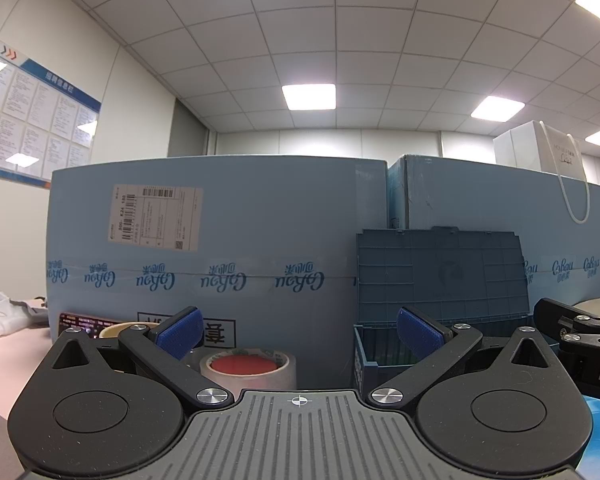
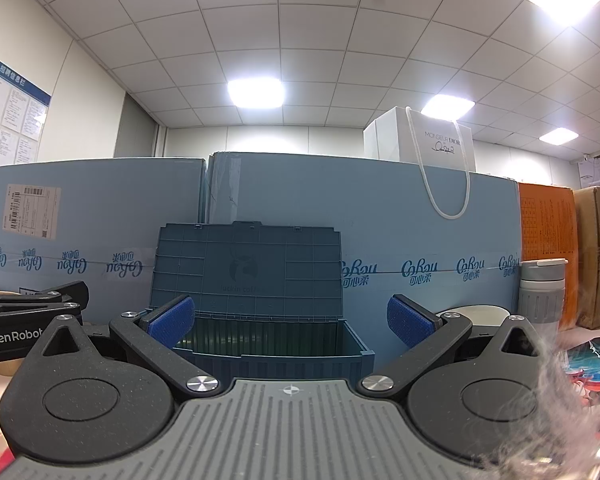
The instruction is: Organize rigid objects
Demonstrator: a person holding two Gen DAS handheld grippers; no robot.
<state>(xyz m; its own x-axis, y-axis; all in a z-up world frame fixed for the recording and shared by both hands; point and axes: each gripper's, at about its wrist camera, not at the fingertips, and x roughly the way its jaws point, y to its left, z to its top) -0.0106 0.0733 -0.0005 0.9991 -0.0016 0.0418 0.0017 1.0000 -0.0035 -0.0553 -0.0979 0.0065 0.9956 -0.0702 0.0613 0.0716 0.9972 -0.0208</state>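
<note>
Two hand-held grippers, both released and carrying nothing.

Left gripper (image 1: 299,334): jaws spread wide, blue pads (image 1: 180,330) bare. Between and just beyond them sits a tape roll (image 1: 250,368), clear, with a red core, lying flat on the pink table (image 1: 4,364). Left of it, partly hidden behind the left finger, is what looks like a second, tan roll (image 1: 114,330).

Right gripper (image 2: 290,320): jaws equally wide, nothing between them. It faces the blue storage box (image 2: 268,346), whose ribbed lid (image 2: 248,268) stands open and leans back against the large blue cartons (image 2: 380,220) at the far side. The box interior looks dark; contents cannot be told.

Further items: grey flask (image 2: 542,296) far right, a pale bowl (image 2: 476,314) beside it, white gift bag (image 2: 440,144) on top of the cartons, orange carton (image 2: 546,248) and brown carton (image 2: 598,256) at far right, notice board (image 1: 32,120) on the left wall.

Task status, as judged: no item collected yet; the tape roll is the nearest candidate, the open box the likely destination just right of it.

Risks, as judged:
- Smooth tape surface could slip from the pads if gripped off-centre.
- Grippers sit close together; crossing paths toward the box could make them collide.
- A knock to the lid could tip it shut.
</note>
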